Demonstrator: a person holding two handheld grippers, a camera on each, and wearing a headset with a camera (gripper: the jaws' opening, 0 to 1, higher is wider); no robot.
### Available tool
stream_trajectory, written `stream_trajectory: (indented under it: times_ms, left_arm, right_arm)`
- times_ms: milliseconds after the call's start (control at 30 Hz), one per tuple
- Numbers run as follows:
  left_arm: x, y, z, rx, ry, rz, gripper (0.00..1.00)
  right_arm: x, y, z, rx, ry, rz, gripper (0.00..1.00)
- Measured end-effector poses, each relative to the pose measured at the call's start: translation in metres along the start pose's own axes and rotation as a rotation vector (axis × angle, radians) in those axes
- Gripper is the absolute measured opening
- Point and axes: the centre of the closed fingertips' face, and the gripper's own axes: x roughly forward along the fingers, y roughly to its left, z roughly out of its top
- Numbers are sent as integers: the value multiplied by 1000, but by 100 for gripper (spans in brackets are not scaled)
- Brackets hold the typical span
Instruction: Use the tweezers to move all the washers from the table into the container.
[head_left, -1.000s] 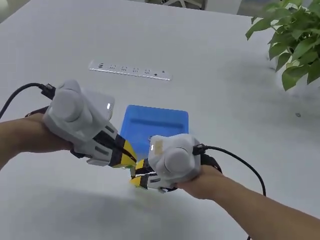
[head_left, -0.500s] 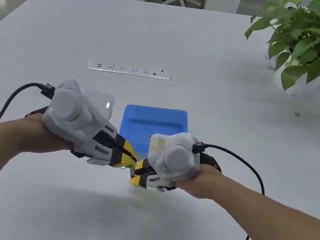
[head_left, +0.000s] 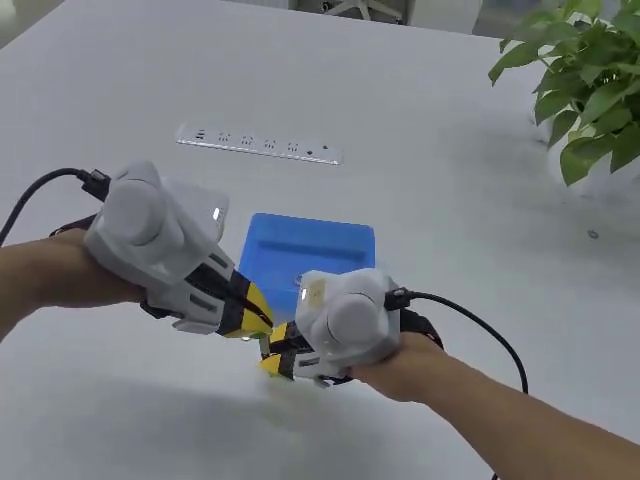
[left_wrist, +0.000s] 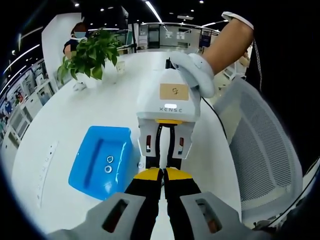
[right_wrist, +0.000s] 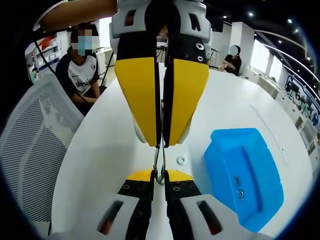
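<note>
Thin metal tweezers (right_wrist: 159, 160) run between the two grippers, which meet tip to tip just in front of the blue container (head_left: 312, 240). My left gripper (head_left: 262, 318) is shut on them from the left. My right gripper (right_wrist: 159, 176) appears shut on their other end. One washer (right_wrist: 181, 160) lies on the white table beside the tweezers, close to the container (right_wrist: 220, 155). Two washers (left_wrist: 108, 164) rest inside the container (left_wrist: 85, 175). In the head view the gripper bodies hide the tweezers.
A white power strip (head_left: 260, 143) lies beyond the container. A potted plant (head_left: 585, 80) stands at the far right. A mesh chair (right_wrist: 35, 150) is at the table's edge, and people sit further back. The white table (head_left: 450, 180) is bare around the container.
</note>
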Motion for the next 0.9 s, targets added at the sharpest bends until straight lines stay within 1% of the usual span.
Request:
stream_trajectory:
  times_ms: [400, 633, 900]
  left_arm:
    - [-9, -2, 12, 13, -4, 19, 6]
    - [-15, -1, 24, 38, -5, 33, 6]
    - [-18, 0, 36, 67, -7, 40, 6]
  right_arm:
    - [-12, 0, 10, -18, -2, -10, 9]
    - [-23, -4, 17, -28, -10, -32, 9]
    - [-37, -8, 18, -43, -1, -53, 9]
